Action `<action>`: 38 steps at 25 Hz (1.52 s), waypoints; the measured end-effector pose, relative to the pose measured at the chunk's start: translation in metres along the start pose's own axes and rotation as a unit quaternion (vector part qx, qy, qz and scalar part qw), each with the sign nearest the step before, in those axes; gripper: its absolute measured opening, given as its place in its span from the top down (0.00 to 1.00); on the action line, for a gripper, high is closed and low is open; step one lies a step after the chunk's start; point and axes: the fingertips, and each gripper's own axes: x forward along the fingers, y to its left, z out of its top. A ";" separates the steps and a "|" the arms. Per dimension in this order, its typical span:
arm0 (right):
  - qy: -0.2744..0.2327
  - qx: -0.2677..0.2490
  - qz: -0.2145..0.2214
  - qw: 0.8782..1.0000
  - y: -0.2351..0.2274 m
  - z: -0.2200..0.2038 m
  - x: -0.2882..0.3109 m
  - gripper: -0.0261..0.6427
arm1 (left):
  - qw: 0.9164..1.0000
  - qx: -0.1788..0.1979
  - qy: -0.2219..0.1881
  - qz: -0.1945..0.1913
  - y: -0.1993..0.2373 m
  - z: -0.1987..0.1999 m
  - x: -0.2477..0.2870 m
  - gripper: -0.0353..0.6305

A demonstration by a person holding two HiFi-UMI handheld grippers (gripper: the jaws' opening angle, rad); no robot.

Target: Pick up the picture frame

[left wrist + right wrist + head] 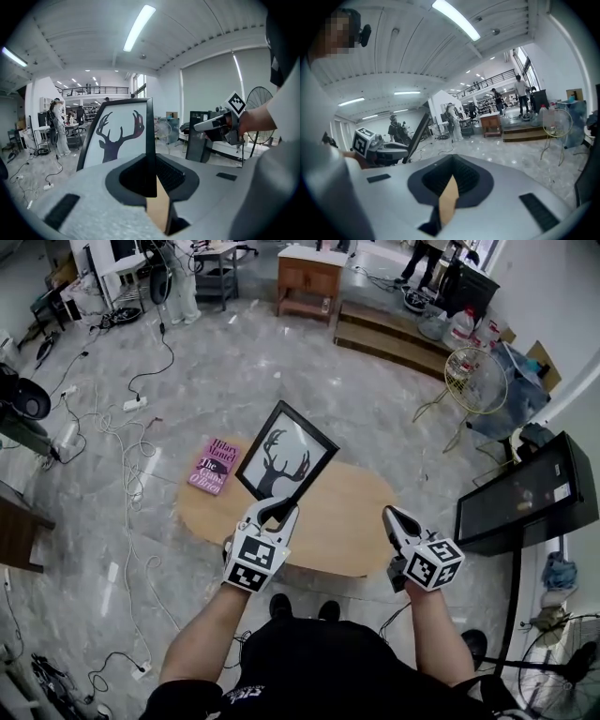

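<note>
Left gripper pinches the picture frame by its lower edge, jaws clamped on the thin black border. This probably keeps the pads off the deer print. The frame hangs tilted in the air above the oval table, touching nothing else. Right gripper has its jaws pressed together, empty, off to the side (likely just keeping clear). Pink book lies at the table's left end.

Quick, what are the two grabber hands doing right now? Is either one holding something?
Left gripper: closed on the edge of the picture frame, holding it.
Right gripper: closed, holding nothing.
</note>
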 end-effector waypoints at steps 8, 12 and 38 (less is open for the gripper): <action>-0.025 -0.026 0.046 0.998 0.002 0.033 -0.017 0.95 | 0.997 -0.034 -0.014 0.065 0.005 0.016 -0.009 0.84; -0.048 -0.038 0.036 0.997 -0.020 0.052 -0.038 0.95 | 0.997 -0.026 -0.026 0.072 0.000 0.040 -0.001 0.84; -0.113 -0.087 0.065 0.988 -0.016 0.094 -0.067 0.96 | 0.984 -0.055 -0.113 0.128 0.007 0.095 -0.029 0.84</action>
